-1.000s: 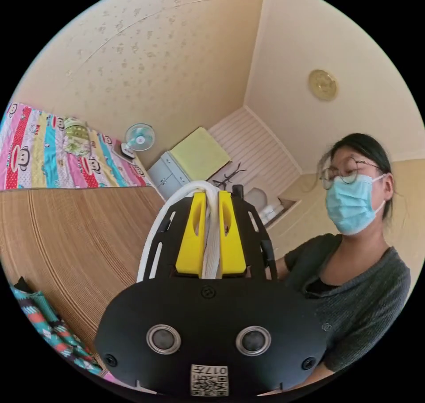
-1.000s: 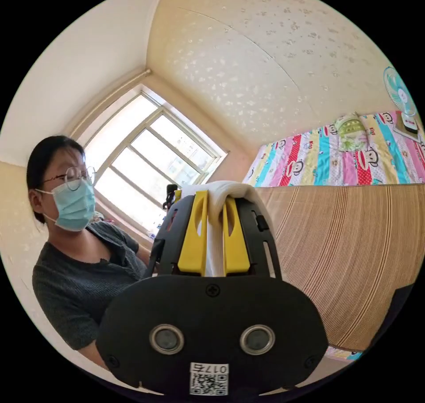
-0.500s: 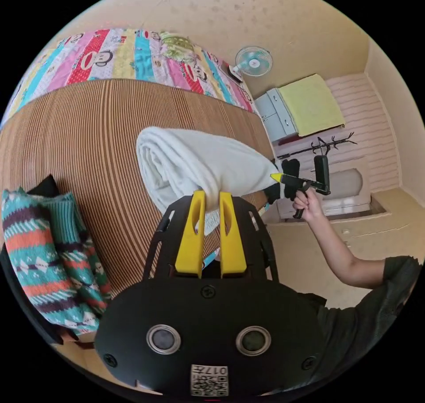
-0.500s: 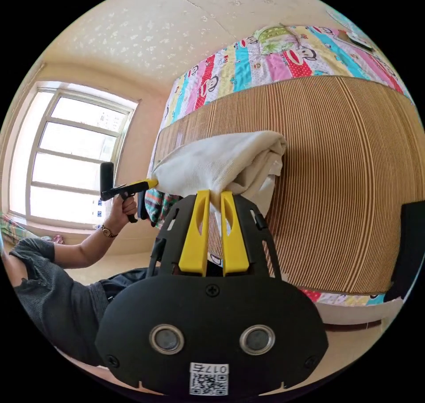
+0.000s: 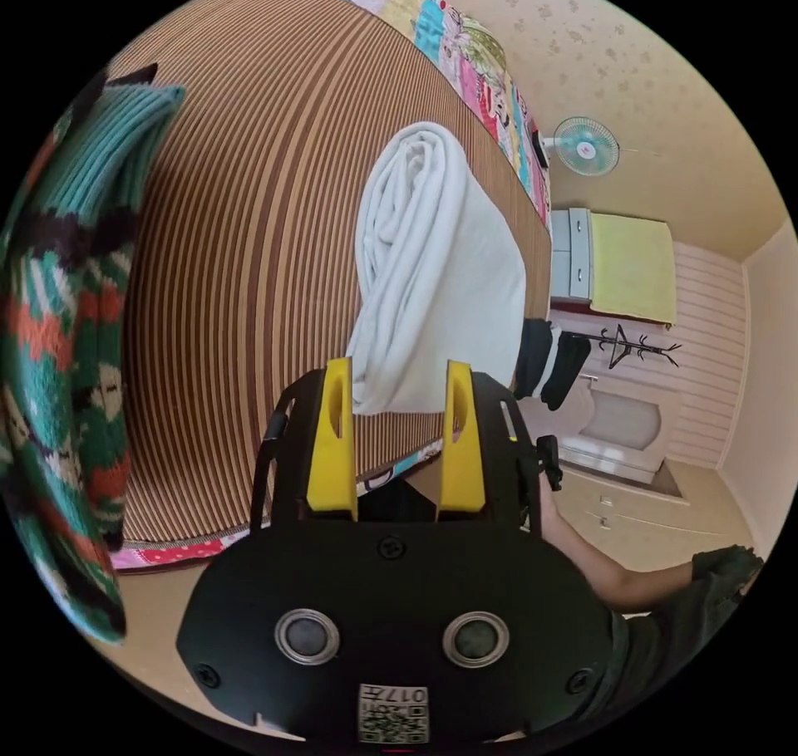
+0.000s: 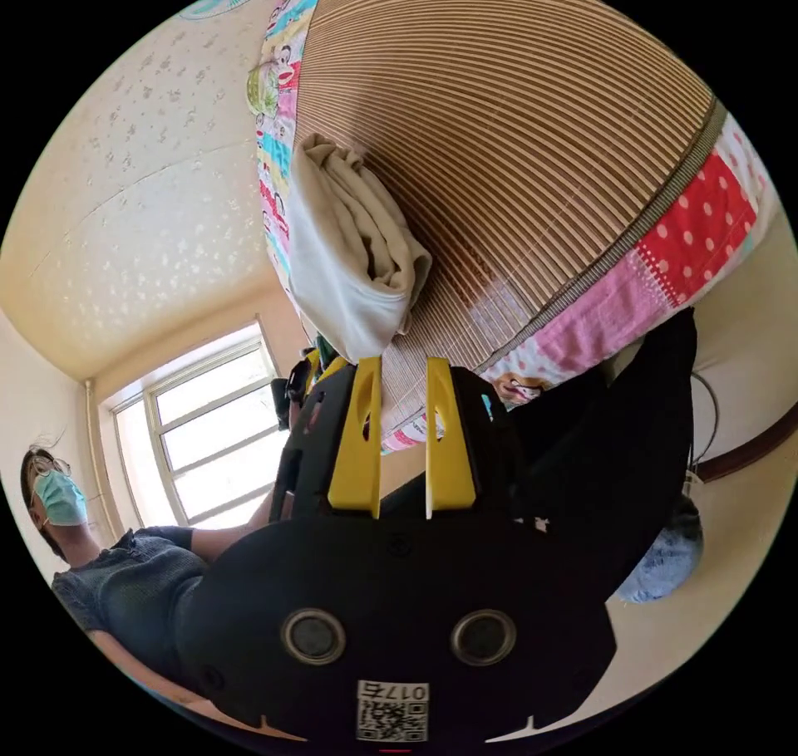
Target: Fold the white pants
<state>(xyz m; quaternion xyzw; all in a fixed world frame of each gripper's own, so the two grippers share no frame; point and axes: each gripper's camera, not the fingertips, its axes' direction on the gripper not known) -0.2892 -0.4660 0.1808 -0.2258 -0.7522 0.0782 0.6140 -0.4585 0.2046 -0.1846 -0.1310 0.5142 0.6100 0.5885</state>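
White pants (image 5: 432,266) folded in a bundle on the striped mat (image 5: 249,249) of the bed, left tongs (image 5: 397,374) wide open just before the bundle, right tongs (image 6: 397,365) open near the bundle, patterned sweater (image 5: 58,332) beside the mat

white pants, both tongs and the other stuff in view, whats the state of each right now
white pants: folded into a thick bundle, lying on the striped mat, not gripped
left tongs: open, jaws apart at the near end of the bundle
right tongs: open, nothing between the jaws
striped mat: spread flat over the bed
patterned knit garment: bunched at the mat's edge
fan: cannot tell if running
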